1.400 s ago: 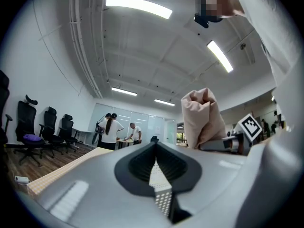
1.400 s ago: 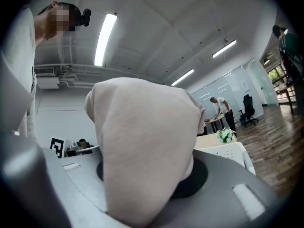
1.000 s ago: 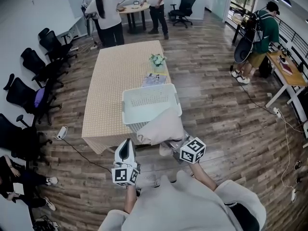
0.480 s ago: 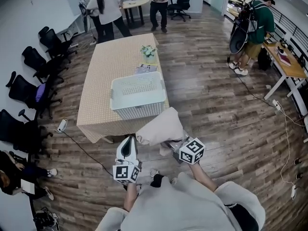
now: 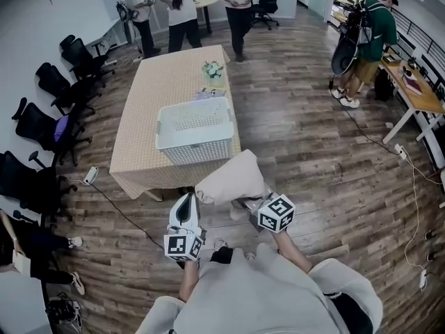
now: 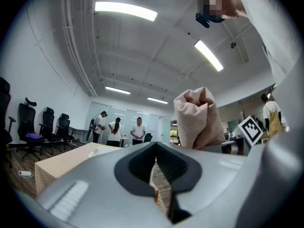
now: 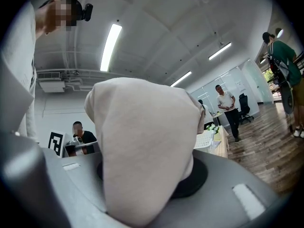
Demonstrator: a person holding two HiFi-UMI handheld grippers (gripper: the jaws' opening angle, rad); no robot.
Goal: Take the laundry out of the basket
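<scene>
A white laundry basket stands on the near end of the table, which has a checkered cloth on it. My right gripper is shut on a bunched beige garment, held in the air over the floor, well clear of the basket. In the right gripper view the garment fills the space between the jaws and hides them. My left gripper hangs to the garment's left, with its jaws together and nothing between them. The basket's inside is too far off to make out.
A small flower pot and papers sit beyond the basket. Black office chairs line the left wall. Three people stand past the table's far end, and another with a bag is at the right beside a desk. Cables run across the wooden floor.
Both grippers and the garment have drawn back from the table. The garment was over the basket's near rim and now hangs over the floor. The people at the far end have shifted.
</scene>
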